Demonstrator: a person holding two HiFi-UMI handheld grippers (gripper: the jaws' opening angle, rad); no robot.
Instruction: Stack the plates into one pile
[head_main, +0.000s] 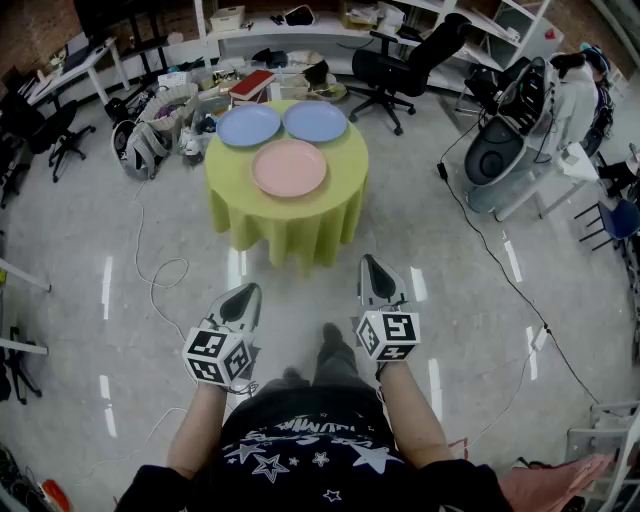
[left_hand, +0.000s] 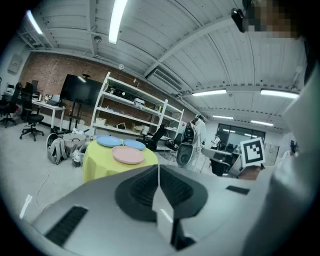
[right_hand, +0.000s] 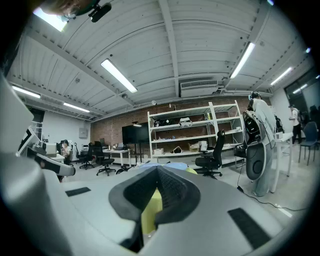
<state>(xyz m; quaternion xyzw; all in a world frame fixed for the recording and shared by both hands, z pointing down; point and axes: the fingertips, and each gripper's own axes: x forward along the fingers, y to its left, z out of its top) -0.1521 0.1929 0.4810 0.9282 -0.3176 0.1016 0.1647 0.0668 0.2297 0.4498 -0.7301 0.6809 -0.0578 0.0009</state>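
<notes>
A round worktop (head_main: 290, 215) draped in a yellow-green cloth stands in the middle of the grey floor (head_main: 480, 300), and all three plates lie on it, none yet stacked. The left blue plate (head_main: 248, 125) and the right blue plate (head_main: 315, 120) sit side by side along the far edge, their rims just beside each other. The pink plate (head_main: 289, 167) lies flat on the near side, between the two and close to both. The person stands well back from the worktop with both arms out in front, so neither gripper is near any plate. The left gripper (head_main: 248, 292) is held low at the person's left and tips slightly downward toward the worktop; its own view shows the two jaws pressed together along a thin seam with nothing between them. The right gripper (head_main: 373, 266) is held about level beside it, jaws likewise closed at the tips and empty, the yellow cloth showing only through the small gap behind the tips. Behind the worktop are a black office chair (head_main: 400, 55), white shelves (head_main: 330, 30) and bags and boxes on the floor, and a thin cable (head_main: 165, 270) loops across the floor at the left.
</notes>
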